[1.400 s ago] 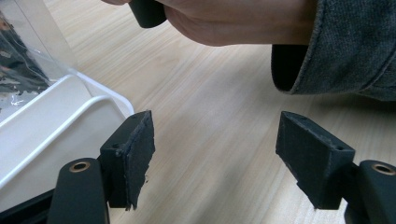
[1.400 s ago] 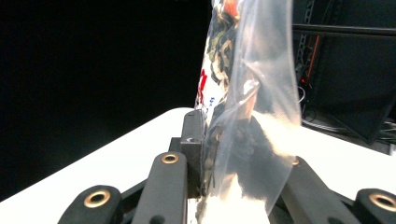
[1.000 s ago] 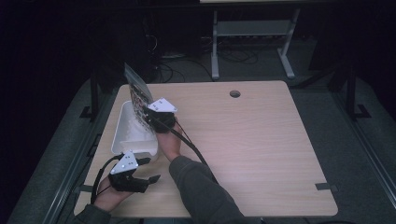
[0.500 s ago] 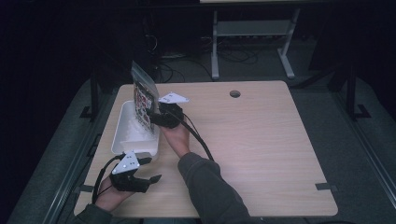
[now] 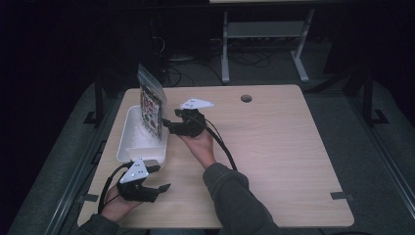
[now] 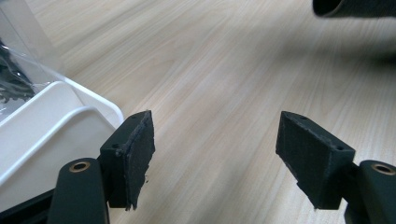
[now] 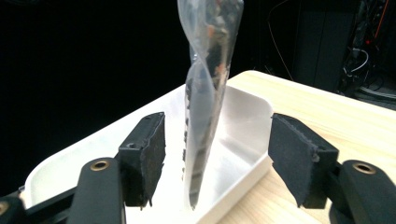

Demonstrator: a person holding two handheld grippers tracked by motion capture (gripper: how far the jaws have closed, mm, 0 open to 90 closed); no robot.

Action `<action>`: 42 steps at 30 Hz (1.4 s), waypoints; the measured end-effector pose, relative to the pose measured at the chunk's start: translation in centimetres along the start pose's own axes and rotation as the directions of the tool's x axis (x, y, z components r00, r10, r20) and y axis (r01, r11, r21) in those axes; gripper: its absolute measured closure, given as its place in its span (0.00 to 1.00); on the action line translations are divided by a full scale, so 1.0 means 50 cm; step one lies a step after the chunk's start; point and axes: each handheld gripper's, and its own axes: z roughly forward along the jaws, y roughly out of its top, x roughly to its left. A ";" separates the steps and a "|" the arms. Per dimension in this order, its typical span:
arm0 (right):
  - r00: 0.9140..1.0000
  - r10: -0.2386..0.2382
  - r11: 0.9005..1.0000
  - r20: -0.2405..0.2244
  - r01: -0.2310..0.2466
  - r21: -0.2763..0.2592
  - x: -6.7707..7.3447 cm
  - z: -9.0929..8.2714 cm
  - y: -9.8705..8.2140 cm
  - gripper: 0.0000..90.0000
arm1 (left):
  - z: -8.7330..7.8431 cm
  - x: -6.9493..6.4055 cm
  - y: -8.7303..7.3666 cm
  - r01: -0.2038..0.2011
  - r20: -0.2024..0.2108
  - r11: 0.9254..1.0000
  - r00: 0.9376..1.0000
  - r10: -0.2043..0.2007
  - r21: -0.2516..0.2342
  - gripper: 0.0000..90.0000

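A clear plastic bag (image 5: 150,110) with dark printed contents stands nearly upright in a white bin (image 5: 128,147) at the table's left side. My right gripper (image 5: 169,126) points left at the bag from just beside the bin. In the right gripper view the bag (image 7: 205,93) rises between the wide-apart jaws of the right gripper (image 7: 217,158), which is open, and neither pad touches it. The bag's lower edge rests inside the bin (image 7: 247,121). My left gripper (image 5: 159,177) lies near the front left of the table, open and holding nothing (image 6: 215,149), with the bin's corner (image 6: 46,126) to its left.
The wooden table (image 5: 274,147) has a round cable hole (image 5: 246,98) at its back edge. A dark shape (image 6: 355,7) crosses the top right of the left gripper view. Behind the table stands a grey metal frame (image 5: 264,44) with cables on the floor.
My right gripper has shifted to the right, off the bin's edge, and the bag has swung from a tilt to nearly upright. The left gripper has stayed put.
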 end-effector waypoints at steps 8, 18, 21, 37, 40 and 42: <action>1.000 0.006 1.000 -0.020 -0.005 0.022 -0.021 -0.052 -0.008 0.36 | 0.003 -0.001 0.001 0.006 0.009 1.000 1.000 -0.006 0.003 0.30; 1.000 -0.001 0.999 -0.024 0.002 0.046 -0.041 -0.115 -0.024 0.32 | 0.007 -0.007 0.002 0.001 0.020 1.000 1.000 -0.001 0.007 0.30; 1.000 0.006 0.998 -0.028 -0.004 0.056 -0.048 -0.133 -0.032 0.31 | 0.010 -0.009 0.003 -0.003 0.029 1.000 1.000 0.003 0.016 0.30; 1.000 0.014 0.998 0.018 -0.015 0.058 -0.094 -0.245 -0.063 0.32 | 0.011 -0.006 0.001 0.003 0.026 1.000 1.000 -0.003 0.020 0.31; 0.999 0.026 0.998 0.024 -0.027 0.049 -0.104 -0.268 -0.069 0.32 | 0.013 -0.007 0.001 0.001 0.030 1.000 1.000 -0.002 0.023 0.31; 0.999 0.029 0.999 0.033 -0.030 0.041 -0.109 -0.282 -0.073 0.32 | 0.014 -0.009 0.002 -0.002 0.033 1.000 0.999 0.001 0.025 0.31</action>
